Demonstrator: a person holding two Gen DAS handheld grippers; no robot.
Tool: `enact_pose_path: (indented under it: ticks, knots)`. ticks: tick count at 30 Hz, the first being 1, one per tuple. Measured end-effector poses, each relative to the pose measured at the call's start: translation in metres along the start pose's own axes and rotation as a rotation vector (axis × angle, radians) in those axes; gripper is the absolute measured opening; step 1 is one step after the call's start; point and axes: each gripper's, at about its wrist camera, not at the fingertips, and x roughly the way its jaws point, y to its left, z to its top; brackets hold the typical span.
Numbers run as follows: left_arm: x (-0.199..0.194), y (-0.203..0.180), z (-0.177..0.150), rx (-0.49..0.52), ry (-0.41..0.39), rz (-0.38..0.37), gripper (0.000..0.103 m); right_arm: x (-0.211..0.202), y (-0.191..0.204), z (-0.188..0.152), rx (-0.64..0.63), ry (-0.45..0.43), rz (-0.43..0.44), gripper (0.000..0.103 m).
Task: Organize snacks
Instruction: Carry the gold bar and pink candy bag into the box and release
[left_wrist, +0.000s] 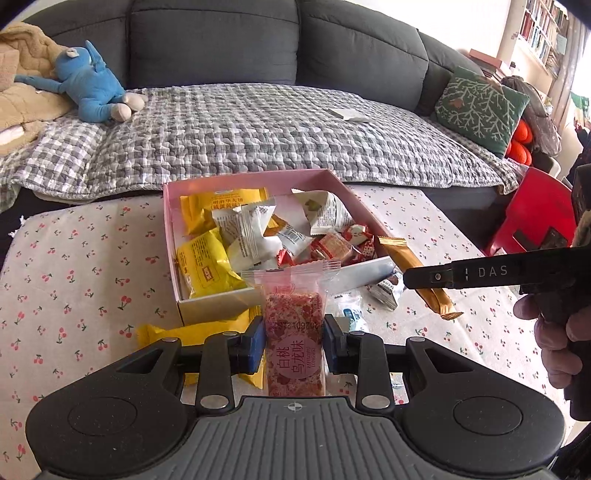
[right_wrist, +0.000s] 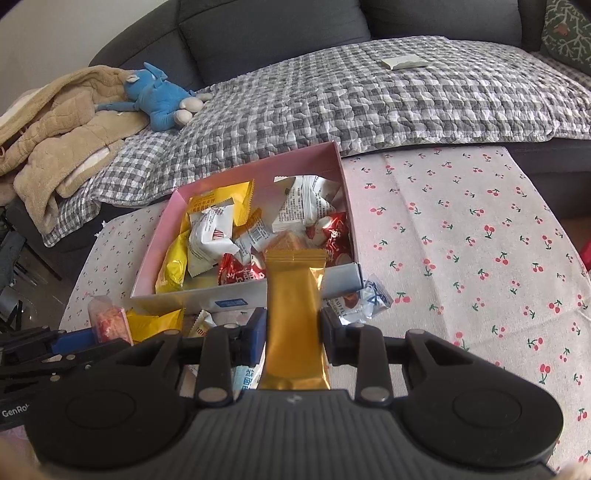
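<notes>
A pink open box (left_wrist: 168, 221) (right_wrist: 162, 229) on the cherry-print tablecloth holds several wrapped snacks in yellow, white and red. My left gripper (left_wrist: 294, 341) is shut on a pink snack bar (left_wrist: 295, 332) in a clear wrapper, held just in front of the box's near wall. My right gripper (right_wrist: 293, 332) is shut on a gold bar-shaped packet (right_wrist: 295, 306), also near the front wall. In the left wrist view the right gripper (left_wrist: 410, 279) reaches in from the right with the gold packet (left_wrist: 406, 260). The pink bar (right_wrist: 109, 319) shows at lower left in the right wrist view.
Loose snacks lie on the cloth before the box: a yellow packet (left_wrist: 207, 328) (right_wrist: 155, 321), a silver truffle wrapper (right_wrist: 364, 301) (left_wrist: 386, 291). Behind the table stands a grey sofa with a checked quilt (left_wrist: 258, 129), a blue plush toy (left_wrist: 92, 85) and a green cushion (left_wrist: 480, 107). A red chair (left_wrist: 532, 214) stands right.
</notes>
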Motion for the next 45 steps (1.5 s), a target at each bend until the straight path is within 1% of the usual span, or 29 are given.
enact_pose_path:
  ticks: [5, 9, 11, 14, 16, 21, 26, 30, 32, 33, 34, 35, 36, 37, 39, 45]
  knots:
    - [0.017, 0.01, 0.024, -0.031, 0.007, 0.012, 0.03, 0.009, -0.001, 0.02, 0.027, -0.003, 0.034, 0.028]
    - [0.036, 0.017, 0.042, -0.055, 0.002, 0.028, 0.03, 0.025, -0.004, 0.038, 0.059, -0.013, 0.069, 0.028]
    - [0.047, 0.021, 0.052, -0.061, -0.005, 0.053, 0.03, 0.035, -0.007, 0.047, 0.087, -0.007, 0.093, 0.028]
    - [0.06, 0.032, 0.064, -0.095, -0.012, 0.091, 0.03, 0.05, -0.006, 0.06, 0.121, 0.002, 0.131, 0.028]
    - [0.068, 0.041, 0.072, -0.117, -0.013, 0.121, 0.03, 0.058, -0.003, 0.066, 0.127, 0.003, 0.141, 0.028]
    - [0.087, 0.058, 0.089, -0.144, -0.006, 0.187, 0.03, 0.076, 0.006, 0.078, 0.12, 0.007, 0.128, 0.028]
    - [0.105, 0.065, 0.098, -0.126, 0.005, 0.24, 0.03, 0.089, 0.01, 0.083, 0.108, 0.009, 0.096, 0.028]
    - [0.113, 0.068, 0.098, -0.123, 0.002, 0.246, 0.03, 0.092, 0.011, 0.085, 0.101, 0.007, 0.085, 0.03]
    - [0.112, 0.07, 0.097, -0.124, -0.019, 0.245, 0.036, 0.091, 0.012, 0.085, 0.102, -0.004, 0.076, 0.034]
    - [0.112, 0.07, 0.097, -0.125, -0.022, 0.24, 0.041, 0.091, 0.011, 0.086, 0.107, -0.006, 0.072, 0.04]
    - [0.111, 0.071, 0.096, -0.128, -0.025, 0.237, 0.058, 0.09, 0.011, 0.086, 0.114, -0.009, 0.07, 0.058]
    - [0.109, 0.071, 0.095, -0.131, -0.033, 0.235, 0.073, 0.088, 0.009, 0.086, 0.122, -0.015, 0.072, 0.069]
    - [0.107, 0.071, 0.094, -0.13, -0.044, 0.233, 0.077, 0.086, 0.009, 0.086, 0.125, -0.018, 0.077, 0.069]
    - [0.104, 0.07, 0.093, -0.125, -0.056, 0.23, 0.079, 0.085, 0.008, 0.086, 0.125, -0.018, 0.082, 0.069]
    - [0.101, 0.068, 0.092, -0.115, -0.056, 0.22, 0.08, 0.08, 0.007, 0.085, 0.124, -0.02, 0.084, 0.069]
    - [0.087, 0.063, 0.084, -0.099, -0.059, 0.201, 0.084, 0.06, 0.011, 0.079, 0.08, -0.028, 0.062, 0.075]
